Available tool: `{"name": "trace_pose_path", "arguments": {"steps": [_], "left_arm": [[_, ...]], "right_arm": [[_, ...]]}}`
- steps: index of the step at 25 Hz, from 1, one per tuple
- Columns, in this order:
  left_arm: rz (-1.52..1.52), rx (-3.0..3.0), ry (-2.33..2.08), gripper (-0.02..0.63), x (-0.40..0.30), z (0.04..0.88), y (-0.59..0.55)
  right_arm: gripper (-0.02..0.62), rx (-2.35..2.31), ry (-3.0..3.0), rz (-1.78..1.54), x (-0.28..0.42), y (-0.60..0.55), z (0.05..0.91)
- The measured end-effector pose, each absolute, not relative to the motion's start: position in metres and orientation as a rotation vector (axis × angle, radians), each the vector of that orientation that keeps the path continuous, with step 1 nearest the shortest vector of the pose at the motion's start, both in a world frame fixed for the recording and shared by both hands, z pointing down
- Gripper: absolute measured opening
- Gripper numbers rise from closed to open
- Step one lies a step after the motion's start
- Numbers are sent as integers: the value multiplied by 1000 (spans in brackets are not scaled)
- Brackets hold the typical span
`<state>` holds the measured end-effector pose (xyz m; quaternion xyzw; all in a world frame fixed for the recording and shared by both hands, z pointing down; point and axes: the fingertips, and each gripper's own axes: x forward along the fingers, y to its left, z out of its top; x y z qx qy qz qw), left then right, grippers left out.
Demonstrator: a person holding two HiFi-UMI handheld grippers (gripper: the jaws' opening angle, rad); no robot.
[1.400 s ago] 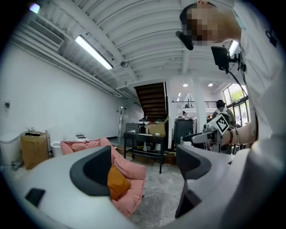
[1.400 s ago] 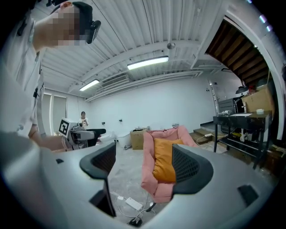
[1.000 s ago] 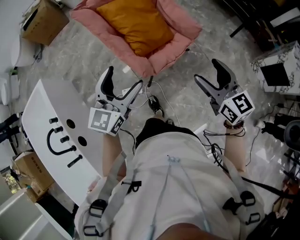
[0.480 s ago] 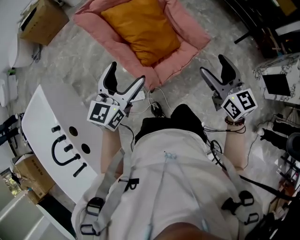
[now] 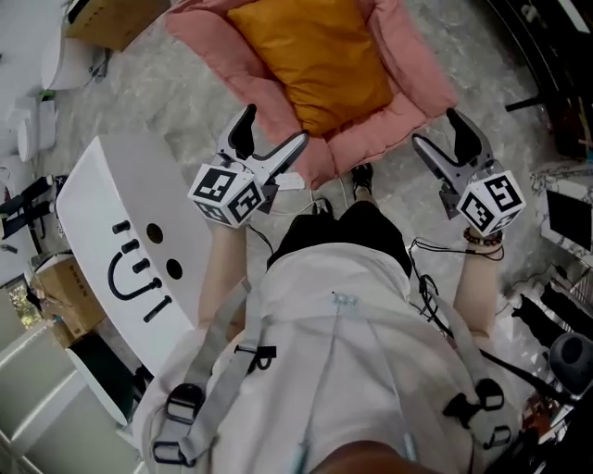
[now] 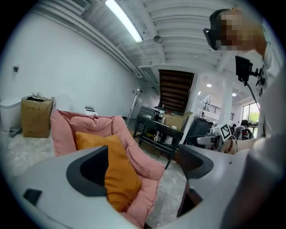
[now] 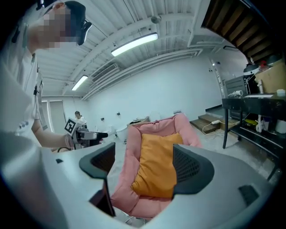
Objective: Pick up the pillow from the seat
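Note:
An orange pillow (image 5: 320, 56) lies in a pink padded seat (image 5: 222, 51) on the floor ahead of me. My left gripper (image 5: 271, 137) hangs just short of the seat's near left edge; its jaws are opening and nothing is between them. My right gripper (image 5: 440, 134) is open and empty, beside the seat's near right corner. In the left gripper view the pillow (image 6: 118, 179) shows beyond the wide jaws of the left gripper (image 6: 143, 167), leaning on the seat (image 6: 149, 165). In the right gripper view the pillow (image 7: 156, 165) fills the gap of the right gripper (image 7: 143, 165).
A white board with a smiley of black pegs (image 5: 120, 241) lies on the floor at my left. Cardboard boxes (image 5: 116, 18) stand at the far left. Cables (image 5: 315, 199) trail by my feet. Dark furniture (image 5: 565, 83) stands at the right, a black table (image 6: 165, 134) behind the seat.
I have stepped closer to the seat, and both grippers have moved forward to its near edge. The left jaws stand a little wider.

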<state>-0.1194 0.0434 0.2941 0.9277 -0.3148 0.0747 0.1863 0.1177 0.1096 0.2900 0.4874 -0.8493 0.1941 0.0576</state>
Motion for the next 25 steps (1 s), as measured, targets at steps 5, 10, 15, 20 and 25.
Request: {"name": "trace_pose_path", "arguments": {"steps": [5,10,15,20,25], "left_arm": [[406,2556,-940,483,-109,329,-1],[510,2479,-926,483,-81,374,-33],[508,2380,-966,483,-74,415,-58],[488,2261,-961,486,-97,450,-92],[489,2208,-1001,495,-108,478,-114]], "right_arm": [[383,1425,-2589,623,154,36,314],[383,1335,-2569,690,182,-18,349],[383,1198,-2527,778,183,-42,397],[383,1086,-2503,798,177,-80,436],[383,1017,-2490,851,176,-116,475]]}}
